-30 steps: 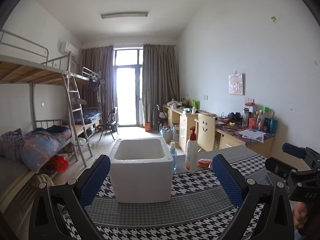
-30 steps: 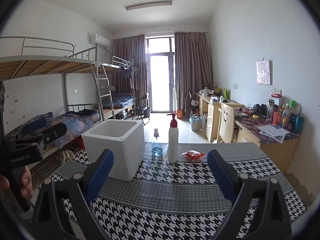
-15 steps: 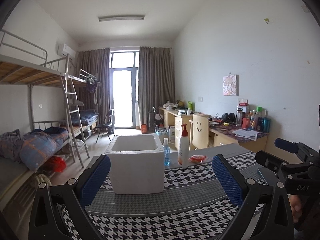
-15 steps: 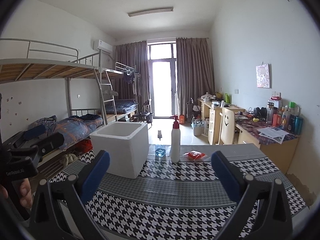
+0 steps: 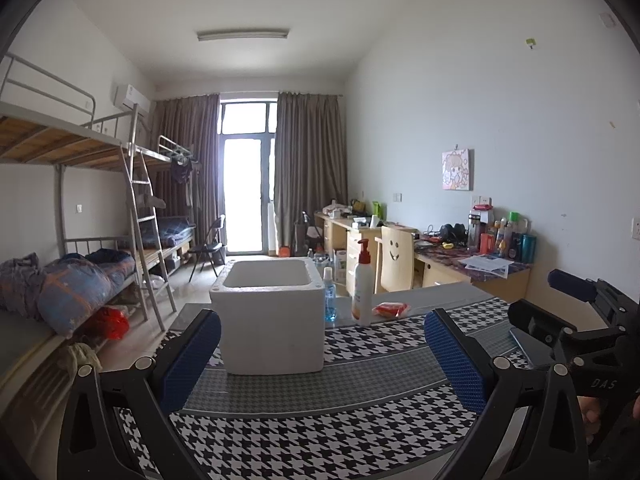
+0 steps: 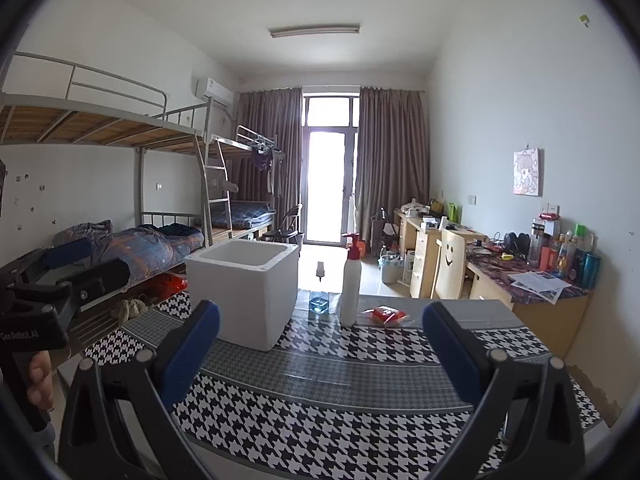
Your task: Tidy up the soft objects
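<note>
Dorm room, houndstooth table (image 5: 320, 432). Red packet (image 6: 384, 314) lies near far edge, right of pump bottle (image 6: 350, 284); foam box (image 5: 272, 320) at left, prob. the bin. We hold left gripper (image 5: 320, 364) & right gripper (image 6: 320, 356) wide open, empty, near edge.

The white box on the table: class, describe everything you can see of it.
The box is white, thick-walled, apparently foam, roughly cubic and open-topped, with no lid in view. It stands upright on the houndstooth tablecloth, left of the small blue-liquid bottle. What shows of its inside looks empty. Neither gripper touches it.
</note>
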`<state>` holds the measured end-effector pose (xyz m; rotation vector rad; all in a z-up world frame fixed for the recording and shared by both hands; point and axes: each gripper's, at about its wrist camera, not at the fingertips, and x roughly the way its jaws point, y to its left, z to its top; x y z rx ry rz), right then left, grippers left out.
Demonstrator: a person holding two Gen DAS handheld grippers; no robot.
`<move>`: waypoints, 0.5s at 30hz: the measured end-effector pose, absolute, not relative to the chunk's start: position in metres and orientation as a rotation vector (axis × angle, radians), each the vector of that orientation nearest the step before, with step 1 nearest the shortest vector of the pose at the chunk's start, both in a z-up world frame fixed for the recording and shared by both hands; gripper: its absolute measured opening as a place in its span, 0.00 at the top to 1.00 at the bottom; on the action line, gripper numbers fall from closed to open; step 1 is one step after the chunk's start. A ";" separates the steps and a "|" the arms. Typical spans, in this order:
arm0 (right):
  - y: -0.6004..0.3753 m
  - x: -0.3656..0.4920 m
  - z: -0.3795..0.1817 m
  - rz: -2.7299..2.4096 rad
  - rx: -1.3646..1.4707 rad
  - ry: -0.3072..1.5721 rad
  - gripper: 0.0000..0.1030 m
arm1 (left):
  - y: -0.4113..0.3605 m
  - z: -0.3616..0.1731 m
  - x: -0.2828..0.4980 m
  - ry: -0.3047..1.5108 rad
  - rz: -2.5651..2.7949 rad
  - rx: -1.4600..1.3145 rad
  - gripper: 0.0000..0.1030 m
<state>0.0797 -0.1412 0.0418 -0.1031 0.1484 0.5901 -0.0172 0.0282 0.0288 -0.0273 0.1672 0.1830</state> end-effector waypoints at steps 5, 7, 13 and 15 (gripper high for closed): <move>-0.143 0.074 0.036 0.586 -0.104 0.130 0.01 | 0.027 0.023 -0.019 0.167 0.184 -0.038 0.01; -0.142 0.070 0.032 0.593 -0.117 0.120 0.01 | 0.026 0.021 -0.020 0.163 0.185 -0.046 0.01; -0.139 0.069 0.023 0.600 -0.113 0.132 0.01 | 0.022 0.012 -0.024 0.167 0.191 -0.058 0.01; -0.139 0.072 0.020 0.599 -0.106 0.147 0.01 | 0.021 0.011 -0.024 0.168 0.194 -0.056 0.01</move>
